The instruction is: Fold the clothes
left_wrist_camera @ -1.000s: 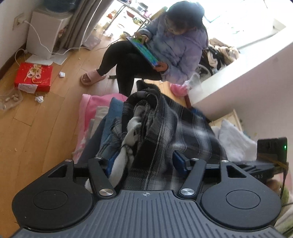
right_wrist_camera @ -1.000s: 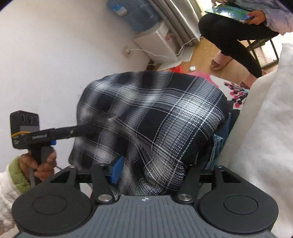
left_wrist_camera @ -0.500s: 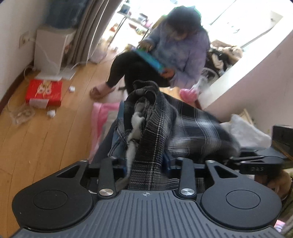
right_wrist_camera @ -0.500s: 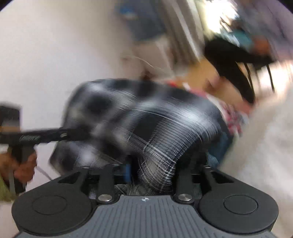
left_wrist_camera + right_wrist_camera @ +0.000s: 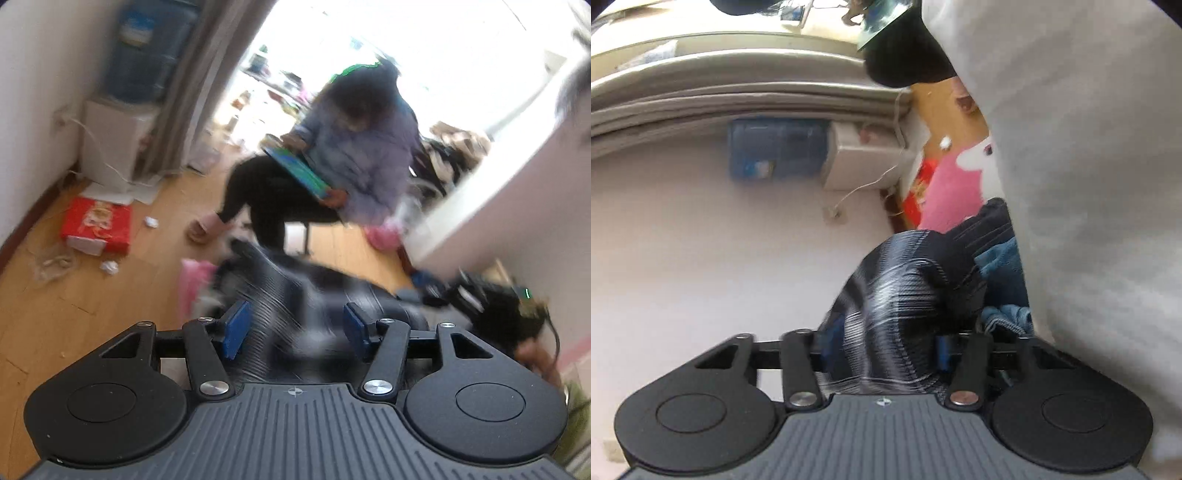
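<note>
Plaid shirt (image 5: 905,306) clamped in right tool (image 5: 886,350), just closing; left tool (image 5: 295,328) just opening, released, shirt between pads.

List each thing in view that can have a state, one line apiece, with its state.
left gripper: open, fingers clear of the cloth, just opened wider.
right gripper: shut on the plaid shirt, just closed further.
plaid shirt: bunched, unfolded.
blue garment: crumpled beside the shirt.
red box: closed, lying flat.

Left of the seated person (image 5: 354,158) you see 1 water dispenser (image 5: 118,140); 1 red box (image 5: 98,225) lies on the floor below it.
</note>
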